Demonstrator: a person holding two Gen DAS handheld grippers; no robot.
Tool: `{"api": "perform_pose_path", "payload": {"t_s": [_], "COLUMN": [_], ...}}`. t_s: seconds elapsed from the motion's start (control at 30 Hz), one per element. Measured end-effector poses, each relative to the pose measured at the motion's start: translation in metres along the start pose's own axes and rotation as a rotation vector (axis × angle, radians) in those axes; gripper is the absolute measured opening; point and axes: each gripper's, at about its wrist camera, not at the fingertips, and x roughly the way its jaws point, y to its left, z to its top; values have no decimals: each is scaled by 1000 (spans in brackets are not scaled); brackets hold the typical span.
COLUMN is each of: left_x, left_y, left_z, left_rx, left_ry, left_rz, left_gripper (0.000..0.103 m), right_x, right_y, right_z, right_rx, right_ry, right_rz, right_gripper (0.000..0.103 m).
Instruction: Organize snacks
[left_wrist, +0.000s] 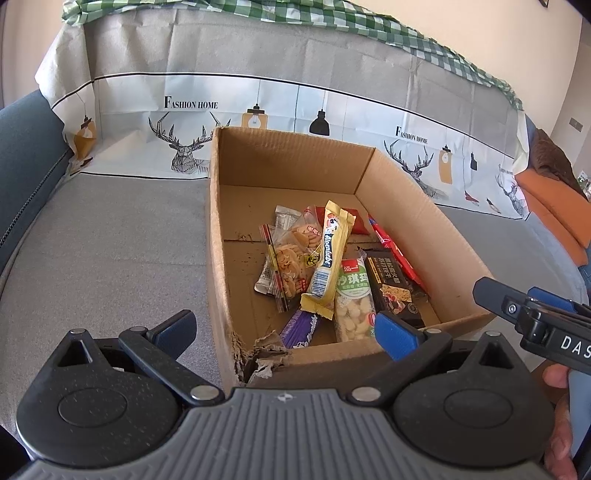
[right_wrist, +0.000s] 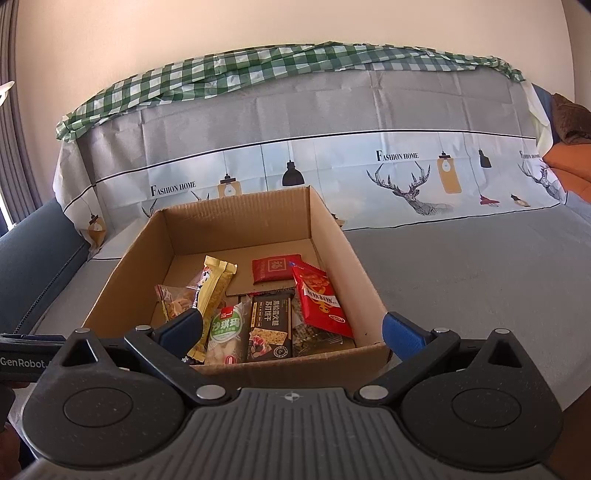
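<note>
Several bright snack packets (left_wrist: 325, 266) lie jumbled inside the torn cardboard box (left_wrist: 291, 162).

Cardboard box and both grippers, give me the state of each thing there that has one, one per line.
cardboard box: open-topped, near left corner torn, snacks inside
yellow bar: sealed, lying on top of the other packets
black cracker pack: sealed, lying flat
red packet: sealed, leaning on the box's right wall
left gripper: open, empty
right gripper: open, empty
</note>
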Motion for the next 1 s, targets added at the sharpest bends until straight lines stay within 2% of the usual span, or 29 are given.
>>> {"api": "perform_pose_path", "payload": {"t_s": [0.73,1.0], "left_x": [1,1], "left_y": [-2,-4], "left_z": [-1,-3], "left_rx": [21,36], "left_ry": [-1,-9], "left_rz": [-9,-19], "left_gripper": [103,103], "right_x": [-1,-5], "right_y": [1,-3], "right_z": [-1,2], "right_rx": [-1,35], "right_ry": [-2,-32], "right_rz": [0,18], "right_gripper": [102,102]}}
